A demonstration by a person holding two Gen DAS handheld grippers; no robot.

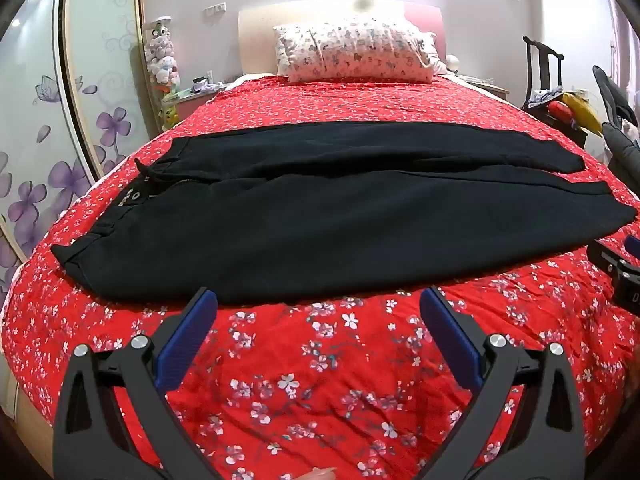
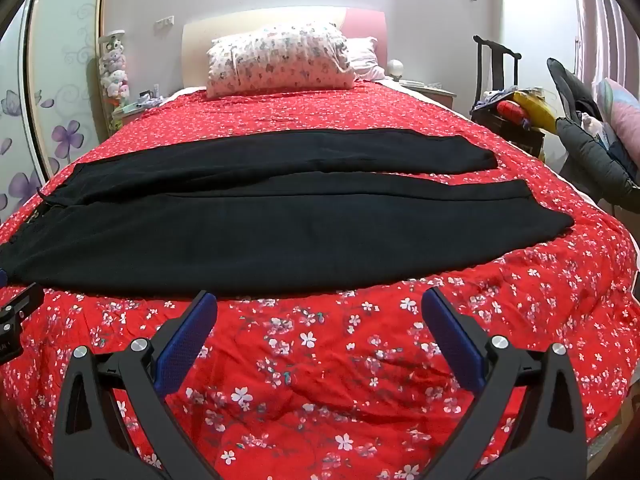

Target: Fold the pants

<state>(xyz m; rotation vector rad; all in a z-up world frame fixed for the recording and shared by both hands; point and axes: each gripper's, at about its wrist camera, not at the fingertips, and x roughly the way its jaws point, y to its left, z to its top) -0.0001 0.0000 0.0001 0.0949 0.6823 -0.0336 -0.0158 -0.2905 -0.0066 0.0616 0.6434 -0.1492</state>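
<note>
A pair of black pants [image 1: 320,216] lies flat across the red flowered bedspread [image 1: 320,380], waistband to the left and both legs running to the right, one beside the other. My left gripper [image 1: 318,304] hovers wide open just short of the near edge of the pants, nothing between its blue pads. In the right wrist view the same pants [image 2: 280,224] stretch across the bed, and my right gripper [image 2: 320,304] is also open and empty, just in front of the near leg. The right gripper's body [image 1: 616,264] shows at the right edge of the left wrist view.
A patterned pillow [image 2: 280,58] leans on the headboard at the far end. A flower-decorated wardrobe door [image 1: 48,140] stands to the left. A dark chair [image 2: 496,80] with toys and a grey jacket [image 2: 592,160] crowd the right side. A bedside table [image 2: 432,94] is far right.
</note>
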